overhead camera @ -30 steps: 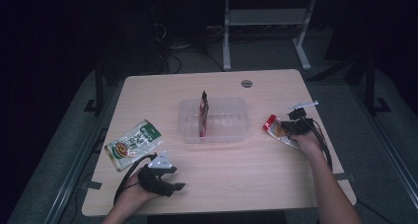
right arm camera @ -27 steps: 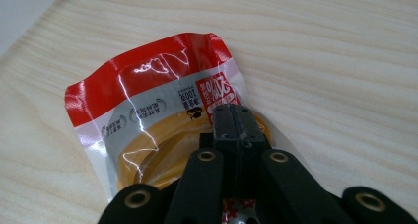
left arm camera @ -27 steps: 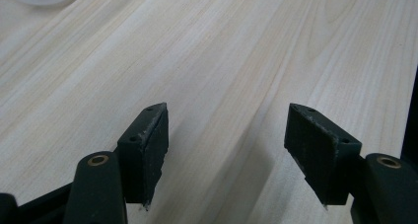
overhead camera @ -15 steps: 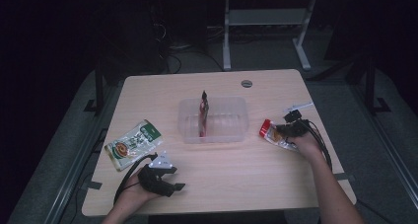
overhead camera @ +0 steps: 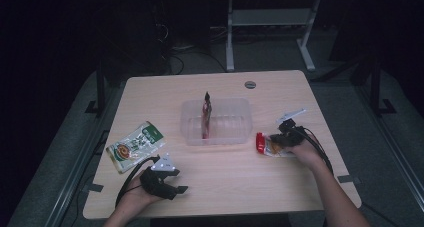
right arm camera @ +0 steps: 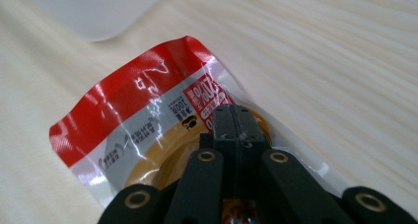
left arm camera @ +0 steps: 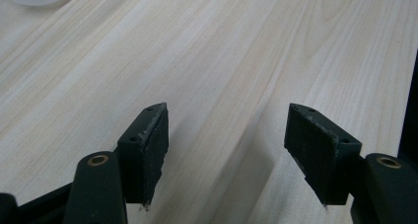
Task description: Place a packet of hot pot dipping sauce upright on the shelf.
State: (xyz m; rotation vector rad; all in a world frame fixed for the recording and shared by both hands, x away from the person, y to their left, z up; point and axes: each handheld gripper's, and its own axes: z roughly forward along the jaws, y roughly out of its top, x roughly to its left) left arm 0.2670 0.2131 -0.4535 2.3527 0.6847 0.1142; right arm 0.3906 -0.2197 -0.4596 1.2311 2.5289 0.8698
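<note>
My right gripper (overhead camera: pixel 274 142) (right arm camera: pixel 235 116) lies low over the table's right side, shut on a red and clear snack packet (overhead camera: pixel 262 142) (right arm camera: pixel 138 120). The packet's red end points toward the clear plastic container (overhead camera: pixel 235 133) at mid-table. A dark red packet (overhead camera: pixel 206 114) stands upright on its edge inside that container. A green and white packet (overhead camera: pixel 135 146) lies flat at the left. My left gripper (overhead camera: pixel 181 190) (left arm camera: pixel 226 135) rests near the front left edge, open, with bare wood between its jaws.
A round cable hole (overhead camera: pixel 250 84) sits at the table's far edge. A corner of the container (right arm camera: pixel 98 12) lies just beyond the held packet. Beyond the table are a dark floor, cables and a white desk frame (overhead camera: pixel 270 22).
My right gripper has carried the red packet leftward, closer to the container. The left gripper has stayed where it was.
</note>
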